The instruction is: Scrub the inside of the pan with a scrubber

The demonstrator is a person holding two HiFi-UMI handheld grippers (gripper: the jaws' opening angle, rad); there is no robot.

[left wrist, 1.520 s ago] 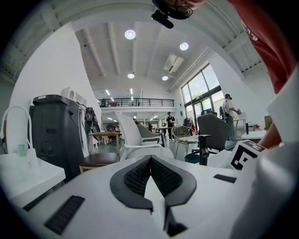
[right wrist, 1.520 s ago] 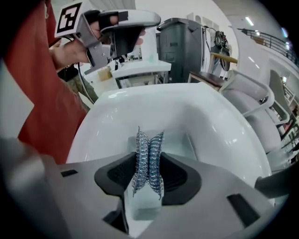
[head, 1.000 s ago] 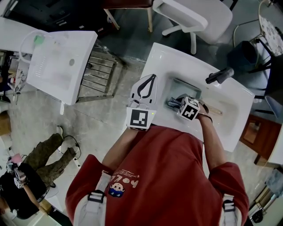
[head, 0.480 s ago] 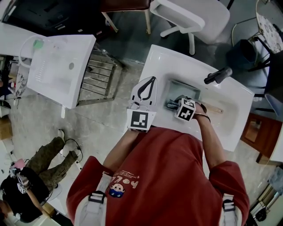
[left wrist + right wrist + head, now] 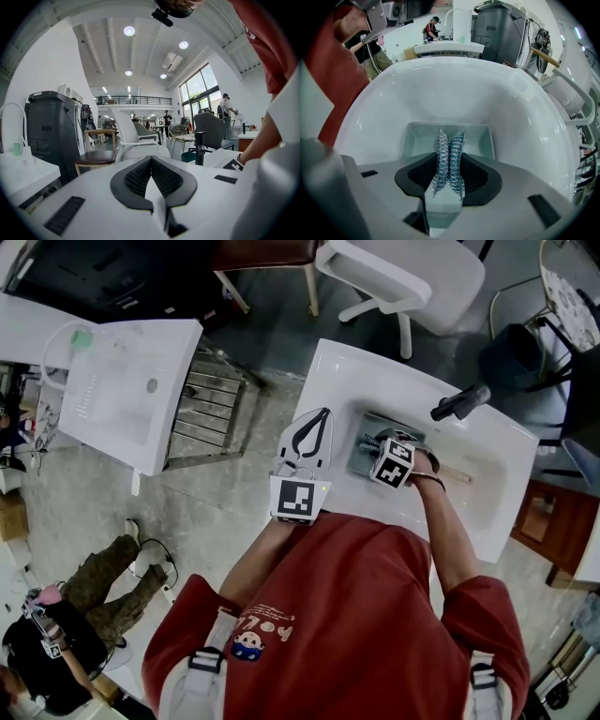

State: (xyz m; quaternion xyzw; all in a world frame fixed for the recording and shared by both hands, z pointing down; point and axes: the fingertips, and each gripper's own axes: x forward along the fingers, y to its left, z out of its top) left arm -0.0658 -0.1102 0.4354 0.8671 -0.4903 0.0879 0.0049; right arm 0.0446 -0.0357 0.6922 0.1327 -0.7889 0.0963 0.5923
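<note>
A rectangular grey-green pan (image 5: 401,428) lies in the white sink (image 5: 342,362); in the right gripper view the pan (image 5: 417,138) sits just ahead of the jaws. My right gripper (image 5: 375,448) reaches into it, shut on a steel-wool scrubber (image 5: 364,441). The silvery scrubber (image 5: 450,140) stands pinched upright between the right gripper's (image 5: 450,158) black pads, over the pan's floor. My left gripper (image 5: 322,412) rests on the sink's left rim beside the pan, shut and empty. In its own view the left gripper (image 5: 151,161) points out at the room.
A dark faucet (image 5: 461,401) stands at the sink's far side, and a wooden stick (image 5: 457,473) lies in the basin right of the pan. A second white sink unit (image 5: 122,381) and a metal rack (image 5: 211,399) are to the left, a white chair (image 5: 403,277) beyond.
My right gripper has slid the scrubber toward the pan's far side. The left gripper has stayed on the rim.
</note>
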